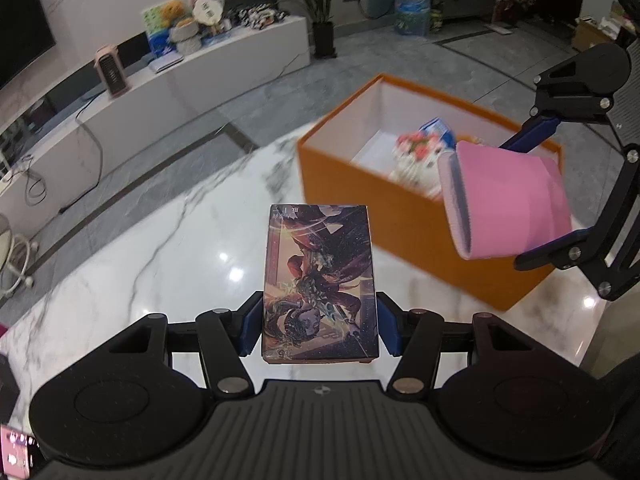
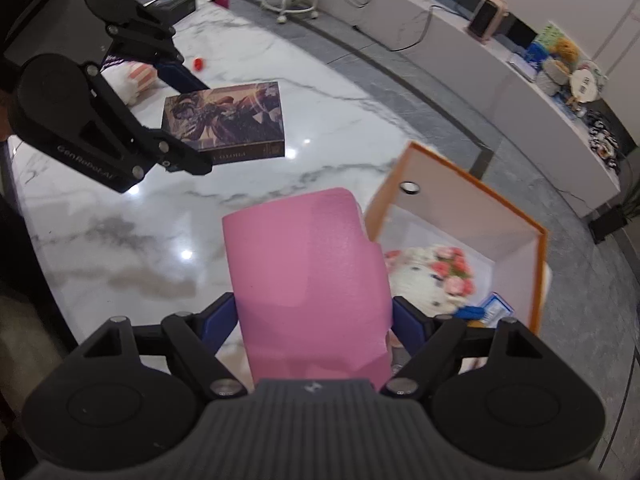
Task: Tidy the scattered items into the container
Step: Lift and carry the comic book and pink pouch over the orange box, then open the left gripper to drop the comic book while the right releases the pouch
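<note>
Left tool (image 1: 319, 330): your blue pads clamp both long sides of the illustrated box (image 1: 320, 284), which you hold clear above the table (image 1: 160, 272).
Right tool (image 2: 314, 322): your pads grip a pink foam-like sleeve (image 2: 308, 272) at its near end; it points away from you, toward the container.
Container: the orange box (image 1: 420, 232) with a white lining stands on the marble table, open at the top, just beyond both tools.
Inside the container: you can see a flower-patterned item (image 2: 436, 272) and a small blue-and-white carton (image 2: 494, 308), both blurred.
Illustrated box from your right wrist view: it hangs over the table to the left of the container, well apart from it.
Still on the table: a pale plush-like item (image 2: 132, 80) and a small red thing (image 2: 198, 64) lie at the far side, behind your left tool.
</note>
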Demonstrator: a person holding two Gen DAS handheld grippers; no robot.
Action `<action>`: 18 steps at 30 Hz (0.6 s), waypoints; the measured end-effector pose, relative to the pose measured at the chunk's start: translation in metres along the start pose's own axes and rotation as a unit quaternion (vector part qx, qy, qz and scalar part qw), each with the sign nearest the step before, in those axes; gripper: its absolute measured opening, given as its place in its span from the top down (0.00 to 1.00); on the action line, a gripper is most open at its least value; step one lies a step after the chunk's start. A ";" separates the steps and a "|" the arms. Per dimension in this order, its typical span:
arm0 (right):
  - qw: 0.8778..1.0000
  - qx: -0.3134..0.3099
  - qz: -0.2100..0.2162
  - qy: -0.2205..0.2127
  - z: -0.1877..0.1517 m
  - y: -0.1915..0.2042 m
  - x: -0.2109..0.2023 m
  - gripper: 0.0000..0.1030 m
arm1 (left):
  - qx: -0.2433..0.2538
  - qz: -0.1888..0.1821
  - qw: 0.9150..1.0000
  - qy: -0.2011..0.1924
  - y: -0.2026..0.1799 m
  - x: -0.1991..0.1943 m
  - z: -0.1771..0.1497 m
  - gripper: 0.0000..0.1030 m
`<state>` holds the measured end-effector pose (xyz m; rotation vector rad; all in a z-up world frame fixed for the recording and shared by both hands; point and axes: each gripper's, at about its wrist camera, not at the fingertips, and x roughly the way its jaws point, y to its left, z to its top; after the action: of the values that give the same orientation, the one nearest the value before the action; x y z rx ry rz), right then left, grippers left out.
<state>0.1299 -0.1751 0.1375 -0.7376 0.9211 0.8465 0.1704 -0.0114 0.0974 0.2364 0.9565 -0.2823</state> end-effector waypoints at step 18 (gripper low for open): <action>0.995 0.079 -0.054 0.005 -0.039 -0.073 -0.009 0.19 | 0.031 -0.048 0.998 -0.032 -0.049 0.046 0.070 0.35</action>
<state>0.1752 -0.2448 0.1420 -0.6488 0.9376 0.6681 0.2326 -0.0859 0.0943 0.2375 0.8972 -0.4064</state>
